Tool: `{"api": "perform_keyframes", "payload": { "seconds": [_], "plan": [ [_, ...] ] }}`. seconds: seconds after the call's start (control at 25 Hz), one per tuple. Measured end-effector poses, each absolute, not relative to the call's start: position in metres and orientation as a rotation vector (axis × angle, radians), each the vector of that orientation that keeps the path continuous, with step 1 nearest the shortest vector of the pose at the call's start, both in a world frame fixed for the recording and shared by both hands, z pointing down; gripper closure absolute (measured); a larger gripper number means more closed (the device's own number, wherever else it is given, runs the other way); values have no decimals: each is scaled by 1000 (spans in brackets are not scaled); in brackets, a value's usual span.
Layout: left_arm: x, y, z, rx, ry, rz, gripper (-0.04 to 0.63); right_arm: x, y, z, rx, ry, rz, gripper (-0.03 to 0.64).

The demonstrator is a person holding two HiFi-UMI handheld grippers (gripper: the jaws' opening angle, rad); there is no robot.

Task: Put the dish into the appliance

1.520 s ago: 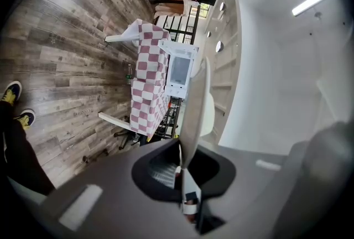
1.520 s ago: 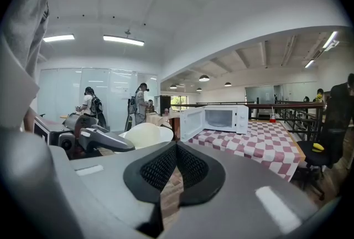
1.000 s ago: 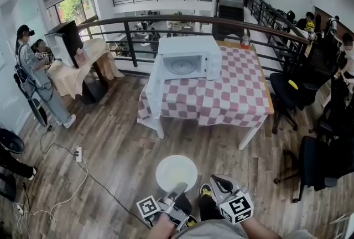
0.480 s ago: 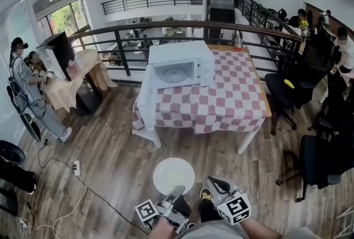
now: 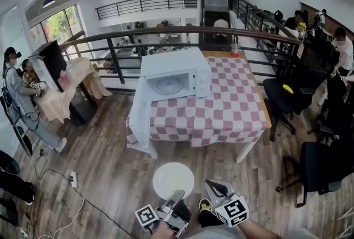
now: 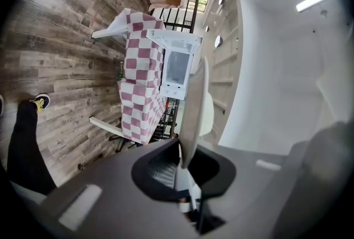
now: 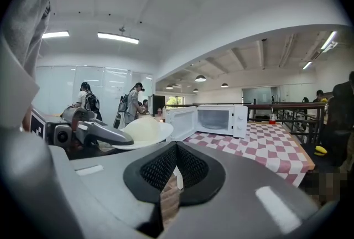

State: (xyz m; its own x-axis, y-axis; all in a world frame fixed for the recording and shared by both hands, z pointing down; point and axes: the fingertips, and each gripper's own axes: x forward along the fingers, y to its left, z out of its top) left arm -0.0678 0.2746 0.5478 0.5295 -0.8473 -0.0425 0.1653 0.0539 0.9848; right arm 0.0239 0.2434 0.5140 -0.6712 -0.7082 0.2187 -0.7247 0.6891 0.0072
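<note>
- Head view: the left gripper [image 5: 177,196], at the bottom centre of the frame, is clamped on the near rim of the white dish [image 5: 173,180], which lies flat above the wooden floor [image 5: 105,171].
- The right gripper [image 5: 211,184] sits just right of the dish, apart from it.
- Up the frame, well apart from both, the white microwave [image 5: 174,73] stands on the checked tablecloth [image 5: 221,113] with its door [image 5: 140,105] swung open to the left.
- Left gripper view: the frame is rolled sideways. The jaws pinch the dish [image 6: 193,108], seen edge-on, by its rim. The open microwave [image 6: 177,66] lies beyond it, at upper centre.
- Right gripper view: the jaws are closed together with nothing between them. At left centre the left gripper [image 7: 123,141] holds the dish [image 7: 146,130] level. The microwave [image 7: 218,120] faces the camera at centre, its door open.
</note>
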Motion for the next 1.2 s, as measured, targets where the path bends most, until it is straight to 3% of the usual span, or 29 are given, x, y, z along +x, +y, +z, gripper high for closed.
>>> {"api": "perform_keyframes", "payload": {
  "seconds": [1.2],
  "plan": [
    [-20,79,545,1271,-692,-846,571,67,51,523,1115,-2695,180,618]
  ]
}}
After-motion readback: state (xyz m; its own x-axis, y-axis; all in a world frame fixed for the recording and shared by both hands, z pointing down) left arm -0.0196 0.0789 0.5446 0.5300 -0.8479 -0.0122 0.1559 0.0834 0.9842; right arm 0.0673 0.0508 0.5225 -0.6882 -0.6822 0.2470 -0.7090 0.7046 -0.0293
